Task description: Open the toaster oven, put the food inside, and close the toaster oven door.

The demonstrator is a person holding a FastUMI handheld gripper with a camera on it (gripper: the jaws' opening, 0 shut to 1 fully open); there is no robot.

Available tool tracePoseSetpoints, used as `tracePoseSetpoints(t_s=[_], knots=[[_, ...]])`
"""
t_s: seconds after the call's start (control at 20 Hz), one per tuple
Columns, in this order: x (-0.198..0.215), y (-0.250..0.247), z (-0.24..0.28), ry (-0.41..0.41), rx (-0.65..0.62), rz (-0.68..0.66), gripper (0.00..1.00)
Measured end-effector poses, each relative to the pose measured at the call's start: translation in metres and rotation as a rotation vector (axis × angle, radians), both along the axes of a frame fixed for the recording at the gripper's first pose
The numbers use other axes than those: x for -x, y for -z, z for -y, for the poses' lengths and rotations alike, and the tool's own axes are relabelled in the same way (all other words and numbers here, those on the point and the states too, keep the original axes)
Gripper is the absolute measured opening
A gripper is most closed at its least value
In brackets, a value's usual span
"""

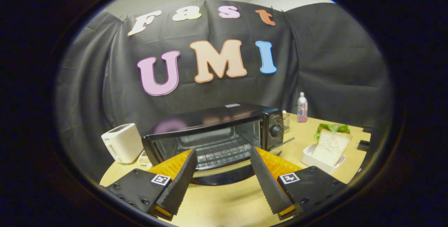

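The gripper (222, 155) is hovering with its fingers spread wide, nothing between them but bare tabletop and the lowered toaster oven door (224, 174). The fingertips are sitting just in front of the oven's mouth.

The toaster oven (213, 132) is standing at twelve o'clock from the fingers, on the pale wooden table (224, 202), with its door hanging open and the wire rack (218, 151) showing inside. Its control knob (276, 130) is sitting on the right end of the front.

The food, a sandwich (330, 143) of white bread with green lettuce poking out on top, is leaning in a small white tray (320, 162) at about two o'clock from the fingers, well apart from the oven. Beyond it, near the cloth wall, a bottle (302, 107) is standing upright. At ten o'clock, a white pop-up toaster (122, 143) is resting just beside the oven's left end; something small and speckled is lying at its foot, perhaps a dish, too blurred to tell.
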State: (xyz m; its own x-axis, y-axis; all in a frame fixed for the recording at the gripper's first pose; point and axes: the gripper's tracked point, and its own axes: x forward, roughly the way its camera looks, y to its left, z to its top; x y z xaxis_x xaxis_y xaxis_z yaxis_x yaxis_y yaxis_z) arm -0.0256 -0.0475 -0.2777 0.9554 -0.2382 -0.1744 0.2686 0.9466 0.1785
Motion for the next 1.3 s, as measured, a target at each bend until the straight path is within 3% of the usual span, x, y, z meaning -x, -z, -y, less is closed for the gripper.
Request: tracePoseSetpoints(t_s=[0.3,0.65,1.3], knots=[[0.020,0.022,0.007,0.044,-0.064,-0.060,0.91],[0.038,0.059,0.014,0.106,0.007,-0.209,0.91],[0.053,0.125,0.017,0.127,-0.034,-0.379,0.93]])
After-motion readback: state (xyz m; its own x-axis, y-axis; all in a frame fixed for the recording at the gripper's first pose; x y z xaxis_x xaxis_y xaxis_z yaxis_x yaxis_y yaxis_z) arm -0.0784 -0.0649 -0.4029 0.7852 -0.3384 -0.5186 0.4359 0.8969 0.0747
